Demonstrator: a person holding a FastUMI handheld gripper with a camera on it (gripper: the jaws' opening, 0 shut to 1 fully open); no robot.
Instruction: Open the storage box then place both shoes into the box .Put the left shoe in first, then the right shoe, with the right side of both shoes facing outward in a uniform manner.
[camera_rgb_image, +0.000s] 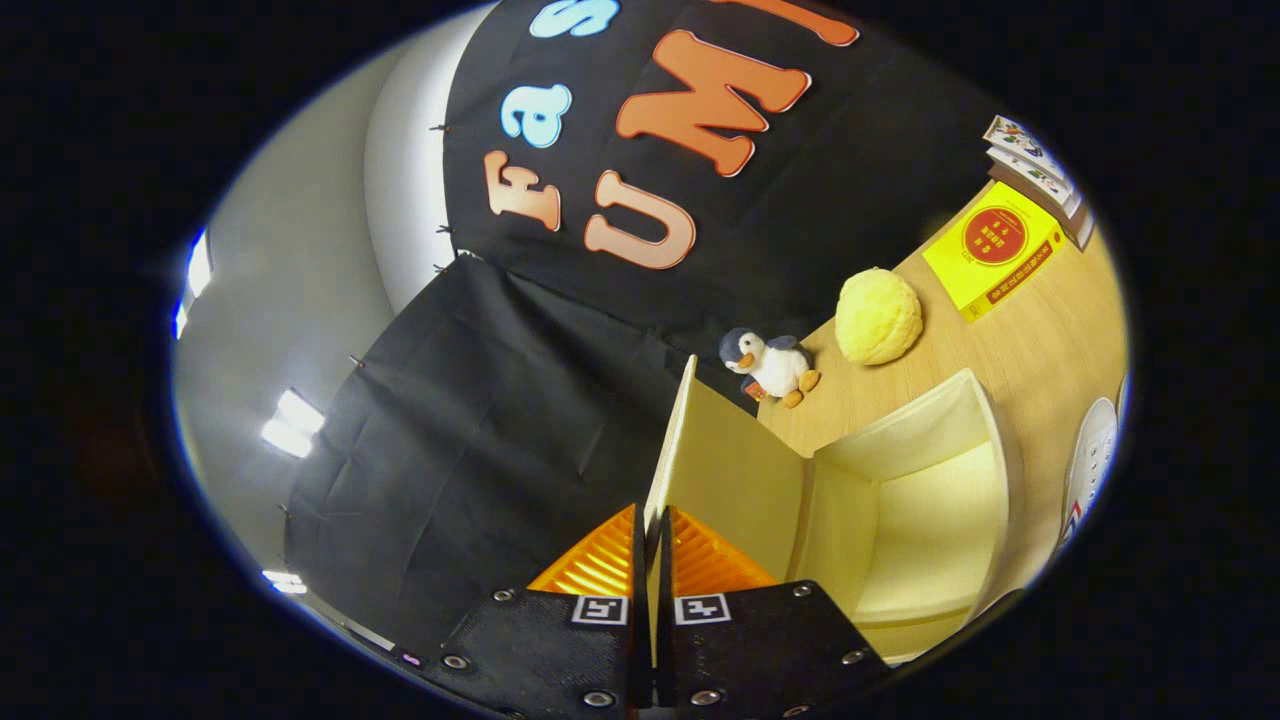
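Cream-coloured plastic storage box (905, 500) lay on the light wooden table (1040, 350) with its cavity open and bare inside. Its flat cream door panel (725, 465) was swung wide, and the panel's long axis ran straight away from the gripper (652, 560), the thin free edge pointing back at it. That edge sat between the two fingers (600, 565), which were closed together on it, one on each face of the panel. The box body lay just to the right of the fingers. Farther off on the table, a small black-and-white plush penguin with orange feet (768, 365) sat near the far end of the door, and a round, bumpy yellow plush ball (878, 316) sat just to its right. A flat yellow book with a red circle (992, 250) lay beyond. A white lace-up shoe (1092, 465) lay to the right of the box, well apart from the gripper.
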